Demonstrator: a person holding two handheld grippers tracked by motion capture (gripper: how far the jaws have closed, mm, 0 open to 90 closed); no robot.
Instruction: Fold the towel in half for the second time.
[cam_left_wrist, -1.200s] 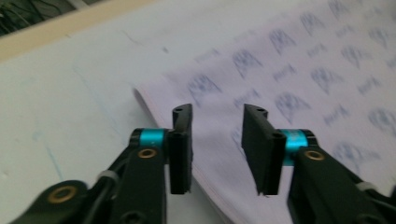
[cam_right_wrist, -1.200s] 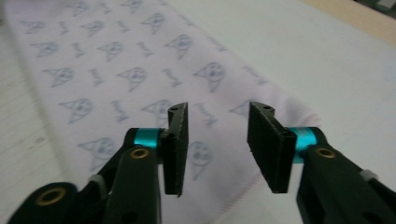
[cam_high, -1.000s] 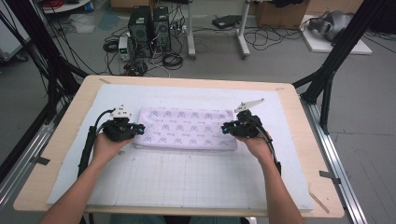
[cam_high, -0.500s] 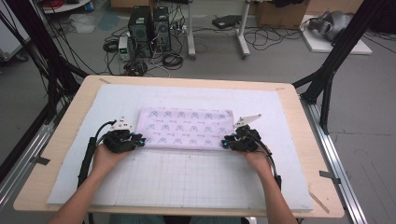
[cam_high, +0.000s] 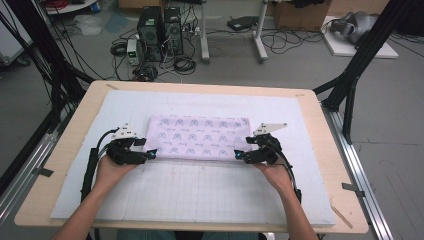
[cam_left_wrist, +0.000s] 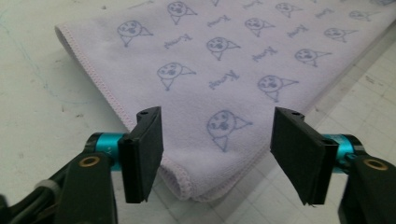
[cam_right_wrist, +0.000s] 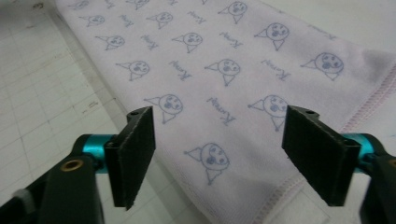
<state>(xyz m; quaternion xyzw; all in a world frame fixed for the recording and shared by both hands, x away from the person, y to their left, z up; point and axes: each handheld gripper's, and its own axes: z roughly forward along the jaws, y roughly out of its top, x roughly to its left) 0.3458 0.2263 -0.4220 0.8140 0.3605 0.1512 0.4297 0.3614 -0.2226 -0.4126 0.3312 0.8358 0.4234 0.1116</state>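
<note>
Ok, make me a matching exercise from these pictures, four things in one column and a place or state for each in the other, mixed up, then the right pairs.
Things:
1. left gripper
2. right gripper
3. cloth
4. computer towers

Places or states:
A. on the floor beyond the table
B. open at the cloth's near left corner
C. folded flat, pale lilac with a blue print
D. open at the cloth's near right corner

Pairs: 1-B, 2-D, 3-C, 4-A
</note>
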